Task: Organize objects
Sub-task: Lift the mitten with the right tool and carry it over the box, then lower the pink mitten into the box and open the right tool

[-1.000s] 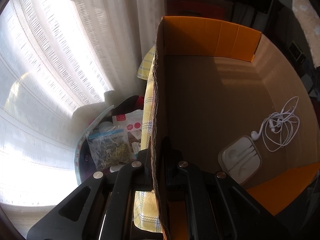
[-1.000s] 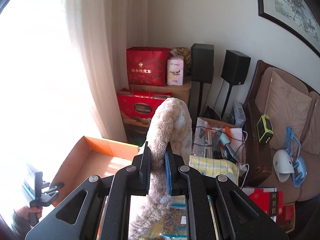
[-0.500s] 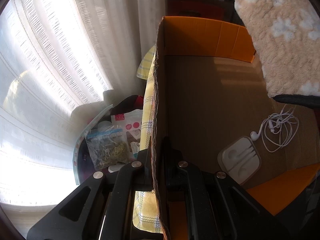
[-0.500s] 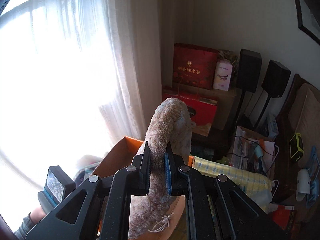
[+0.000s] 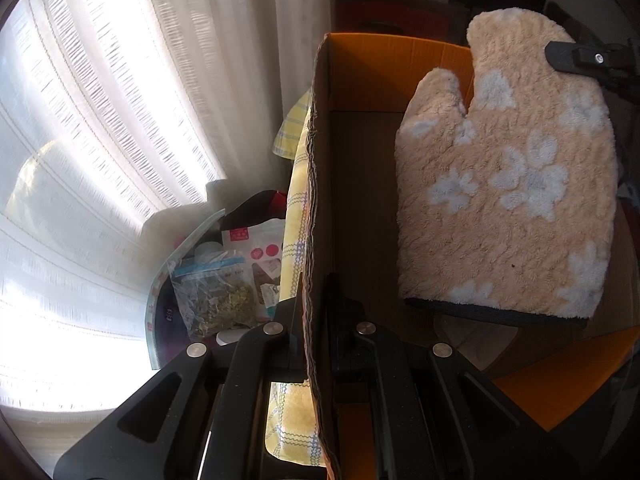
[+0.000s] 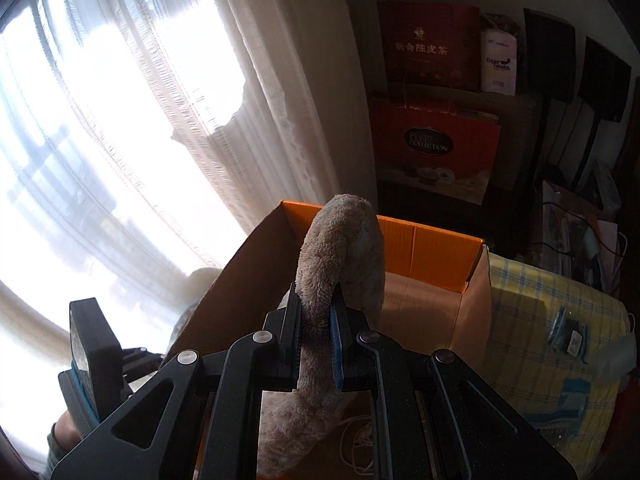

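An open cardboard box (image 5: 360, 208) with orange flaps stands on a yellow checked cloth; it also shows in the right wrist view (image 6: 436, 256). My left gripper (image 5: 316, 300) is shut on the box's left wall. My right gripper (image 6: 316, 308) is shut on a beige fluffy oven mitt (image 6: 340, 256) with white paw prints and holds it over the box. In the left wrist view the mitt (image 5: 508, 184) hangs inside the box opening and hides the box floor. A bit of white earphone cable (image 6: 356, 440) shows below the mitt.
White curtains (image 5: 140, 100) fill the left. A zip bag of dried herbs (image 5: 216, 296) and packets lie left of the box. Red gift boxes (image 6: 436, 148) and black speakers (image 6: 604, 68) stand behind. The yellow cloth (image 6: 548, 320) lies right of the box.
My right gripper has carried the mitt from right of the box to over its opening. The mitt now covers the earphones and white case. My left gripper has held still.
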Demonstrator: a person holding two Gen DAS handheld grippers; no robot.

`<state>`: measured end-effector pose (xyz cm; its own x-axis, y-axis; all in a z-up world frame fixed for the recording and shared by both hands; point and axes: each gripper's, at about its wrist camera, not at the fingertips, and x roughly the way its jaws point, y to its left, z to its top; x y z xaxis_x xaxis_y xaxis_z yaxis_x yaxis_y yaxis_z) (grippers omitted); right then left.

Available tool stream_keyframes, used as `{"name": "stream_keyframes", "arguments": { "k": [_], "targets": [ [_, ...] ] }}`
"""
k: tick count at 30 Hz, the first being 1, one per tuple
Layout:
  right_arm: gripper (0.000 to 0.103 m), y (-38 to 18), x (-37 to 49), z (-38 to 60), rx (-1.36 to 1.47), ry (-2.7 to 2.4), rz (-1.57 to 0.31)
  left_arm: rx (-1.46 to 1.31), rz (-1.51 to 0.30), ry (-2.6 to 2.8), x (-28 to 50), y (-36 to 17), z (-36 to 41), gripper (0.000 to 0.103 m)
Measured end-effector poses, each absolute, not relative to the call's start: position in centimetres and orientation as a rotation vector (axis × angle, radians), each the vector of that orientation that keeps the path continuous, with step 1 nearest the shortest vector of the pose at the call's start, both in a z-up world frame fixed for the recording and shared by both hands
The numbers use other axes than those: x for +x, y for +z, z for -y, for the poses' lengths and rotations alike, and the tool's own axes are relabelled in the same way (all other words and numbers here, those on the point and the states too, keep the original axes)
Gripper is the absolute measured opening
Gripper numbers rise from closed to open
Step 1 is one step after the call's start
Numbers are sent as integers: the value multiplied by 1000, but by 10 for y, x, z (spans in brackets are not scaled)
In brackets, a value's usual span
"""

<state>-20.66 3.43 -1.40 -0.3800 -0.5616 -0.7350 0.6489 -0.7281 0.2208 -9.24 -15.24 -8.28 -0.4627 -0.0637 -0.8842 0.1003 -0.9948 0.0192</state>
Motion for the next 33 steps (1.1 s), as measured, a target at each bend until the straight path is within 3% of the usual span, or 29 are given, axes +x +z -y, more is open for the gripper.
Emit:
{"name": "stream_keyframes", "arguments": {
  "k": [10,18,20,33],
  "targets": [
    [13,-56,-224,-36,1200,-2190,-336,1577,-48,-2607,-94,-84,150,6],
    [39,-51,-230,-46,1216,-2237,-401,1579,-43,-2604,-98,-85,146,6],
    [56,-41,-230,-50,1184,-2266,-406,1579,-43,-2604,-98,-85,147,6],
    [57,16,-223,-100,1121,-2349,-387,1581,-37,-2603,-103,-86,146,6]
  ]
}}
